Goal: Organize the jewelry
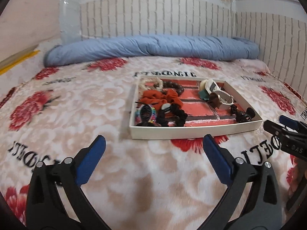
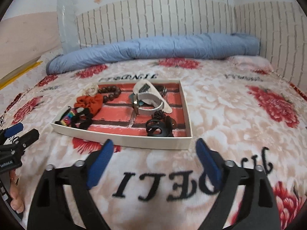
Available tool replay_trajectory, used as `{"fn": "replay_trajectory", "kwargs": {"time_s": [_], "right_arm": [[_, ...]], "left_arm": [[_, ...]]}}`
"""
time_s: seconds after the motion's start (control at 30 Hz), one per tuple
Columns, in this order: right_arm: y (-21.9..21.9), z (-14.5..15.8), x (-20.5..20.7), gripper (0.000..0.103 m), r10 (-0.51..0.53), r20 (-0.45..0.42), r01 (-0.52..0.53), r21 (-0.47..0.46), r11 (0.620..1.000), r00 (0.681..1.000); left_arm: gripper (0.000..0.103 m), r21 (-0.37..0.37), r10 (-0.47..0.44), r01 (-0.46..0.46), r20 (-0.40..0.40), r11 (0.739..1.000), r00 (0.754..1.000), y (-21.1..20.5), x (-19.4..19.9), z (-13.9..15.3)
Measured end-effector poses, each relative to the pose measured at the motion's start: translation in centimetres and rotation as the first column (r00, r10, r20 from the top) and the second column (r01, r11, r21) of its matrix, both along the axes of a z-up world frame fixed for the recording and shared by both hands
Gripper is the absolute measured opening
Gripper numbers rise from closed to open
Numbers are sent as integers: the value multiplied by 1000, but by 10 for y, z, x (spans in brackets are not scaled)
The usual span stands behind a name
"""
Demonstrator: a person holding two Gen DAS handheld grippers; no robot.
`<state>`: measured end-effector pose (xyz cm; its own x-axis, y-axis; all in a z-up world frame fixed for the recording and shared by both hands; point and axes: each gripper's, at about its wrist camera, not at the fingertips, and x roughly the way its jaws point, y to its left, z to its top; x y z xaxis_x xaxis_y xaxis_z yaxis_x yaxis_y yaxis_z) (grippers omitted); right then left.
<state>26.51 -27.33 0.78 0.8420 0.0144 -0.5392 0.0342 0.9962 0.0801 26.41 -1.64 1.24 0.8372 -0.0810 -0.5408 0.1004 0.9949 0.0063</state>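
A shallow white box point(image 1: 193, 131) point(image 2: 122, 140) with a red brick-pattern floor lies on the bed. It holds an orange scrunchie point(image 1: 163, 97) point(image 2: 90, 101), a black scrunchie point(image 1: 173, 115) point(image 2: 84, 119), brown beads point(image 1: 173, 85) point(image 2: 110, 93), a white-strap watch point(image 1: 222, 98) point(image 2: 151, 103), a rainbow hair clip point(image 1: 145, 113) point(image 2: 68, 117) and black clips point(image 1: 243, 115) point(image 2: 158, 129). My left gripper point(image 1: 153, 143) is open and empty just before the box's near wall. My right gripper point(image 2: 153, 148) is open and empty, also just before the box.
The bed has a plush cream blanket with red flowers point(image 1: 76, 105) point(image 2: 230, 115). A rolled blue quilt point(image 1: 149, 48) point(image 2: 153, 46) lies along the far side against a white brick-pattern wall. The right gripper shows at the left view's right edge point(image 1: 284, 132).
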Motion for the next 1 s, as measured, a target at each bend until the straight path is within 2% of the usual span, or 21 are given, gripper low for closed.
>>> {"fn": "replay_trajectory", "kwargs": {"time_s": [0.17,0.3,0.43,0.7,1.0], "right_arm": [[9,8,-46,90,10,76,-6,-51,999,997],[13,10,-76,90,10,119,-3,-55,998,993],[18,10,-100,96,2,168,8,-60,998,986],[17,5,-112,99,-9,210,20,-52,998,978],[17,1,-111,99,-11,203,22,-53,998,979]], "left_arm": [[98,-16,58,-57,59,998,997,9,-34,5],[98,-28,77,-75,87,997,993,13,-56,5],[98,-44,108,-102,151,994,983,19,-85,8],[98,-41,114,-107,234,993,966,19,-111,5],[98,-72,115,-100,245,992,963,24,-114,3]]}}
